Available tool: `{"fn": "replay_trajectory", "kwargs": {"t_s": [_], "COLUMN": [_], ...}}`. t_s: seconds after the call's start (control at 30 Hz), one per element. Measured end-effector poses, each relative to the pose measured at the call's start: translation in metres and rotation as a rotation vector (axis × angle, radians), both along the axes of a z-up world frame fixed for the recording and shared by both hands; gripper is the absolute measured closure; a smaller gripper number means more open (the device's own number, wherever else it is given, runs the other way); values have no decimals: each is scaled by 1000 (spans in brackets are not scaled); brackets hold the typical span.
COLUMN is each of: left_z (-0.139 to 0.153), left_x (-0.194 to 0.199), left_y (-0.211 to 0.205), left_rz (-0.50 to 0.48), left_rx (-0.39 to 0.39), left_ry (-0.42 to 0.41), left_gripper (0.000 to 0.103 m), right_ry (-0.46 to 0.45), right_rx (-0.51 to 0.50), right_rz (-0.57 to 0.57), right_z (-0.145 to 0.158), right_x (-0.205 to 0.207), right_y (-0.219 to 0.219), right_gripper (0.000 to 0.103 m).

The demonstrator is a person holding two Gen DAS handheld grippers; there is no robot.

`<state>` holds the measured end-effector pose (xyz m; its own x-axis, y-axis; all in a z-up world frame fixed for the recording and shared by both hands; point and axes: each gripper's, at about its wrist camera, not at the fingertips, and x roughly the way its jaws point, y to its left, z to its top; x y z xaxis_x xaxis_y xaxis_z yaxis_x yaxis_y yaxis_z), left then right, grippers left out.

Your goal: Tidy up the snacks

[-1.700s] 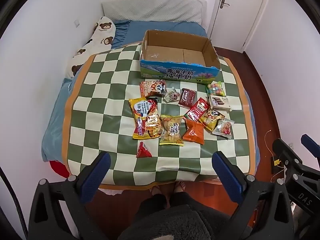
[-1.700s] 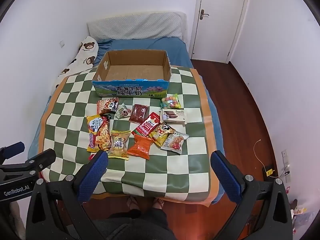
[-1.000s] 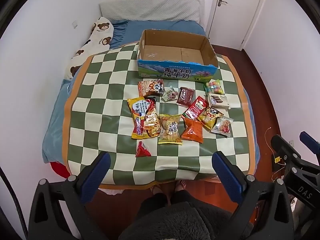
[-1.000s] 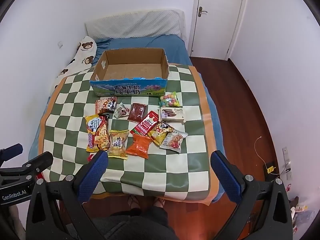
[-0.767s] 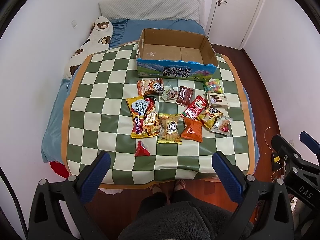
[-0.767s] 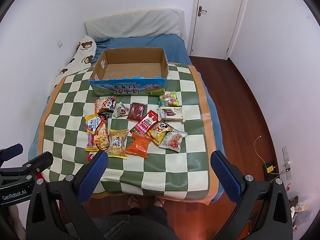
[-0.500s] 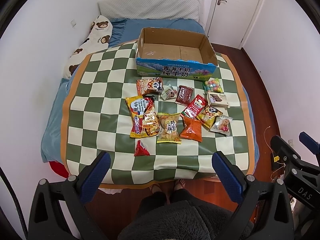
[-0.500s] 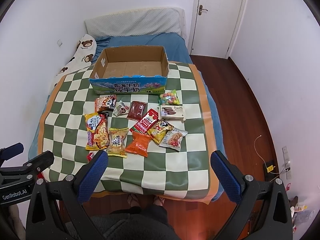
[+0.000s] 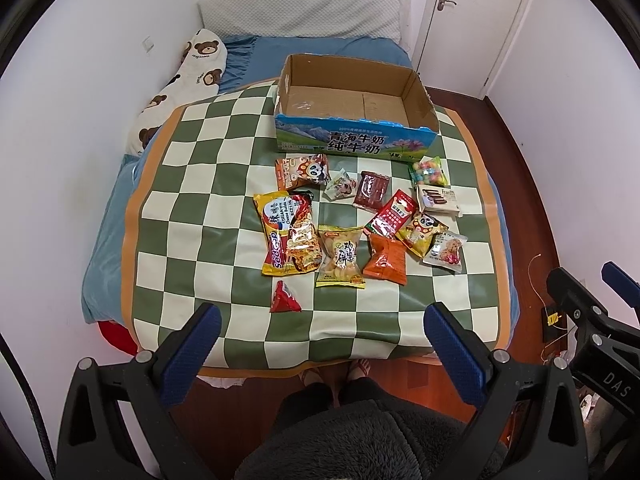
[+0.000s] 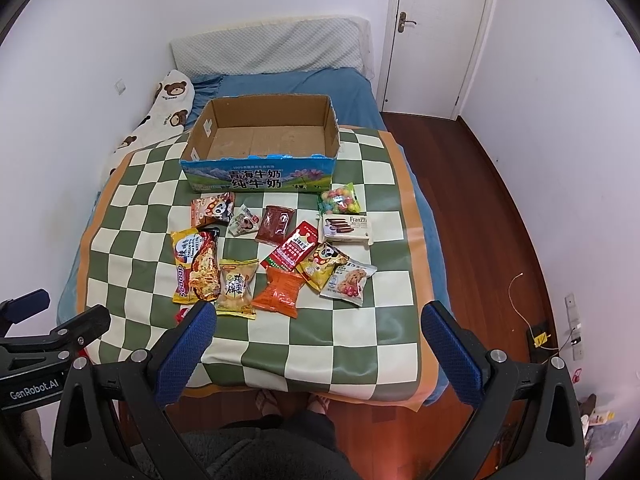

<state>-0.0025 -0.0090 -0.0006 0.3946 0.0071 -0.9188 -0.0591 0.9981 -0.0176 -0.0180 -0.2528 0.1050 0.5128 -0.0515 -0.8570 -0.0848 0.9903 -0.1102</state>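
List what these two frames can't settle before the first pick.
- Small red packet: right wrist view, mostly hidden behind the right tongs' left finger.
- Cardboard box floor next to the front wall: both views, hidden by that wall.
- Small print on the snacks: too small to read.

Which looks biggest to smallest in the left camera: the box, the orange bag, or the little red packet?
1. Cardboard box, largest though farthest.
2. Orange bag.
3. Red packet, smallest though nearest.
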Motion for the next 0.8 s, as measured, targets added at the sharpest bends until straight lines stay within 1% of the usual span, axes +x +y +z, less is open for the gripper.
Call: {"fn": "replay_trajectory", "kwargs": {"t_s": [0.8], "left_z": [-3], "left_x": [2], "left_y": [-1], "left_rz": [1], "left_rx": [1], "left_ry": [1], "left_gripper": [0], "right_ry": [5], "right_rx": [8], "right_rz": [6], "right_z": [5], "right_x": [1], "right_y": [10], "right_gripper": [0]}}
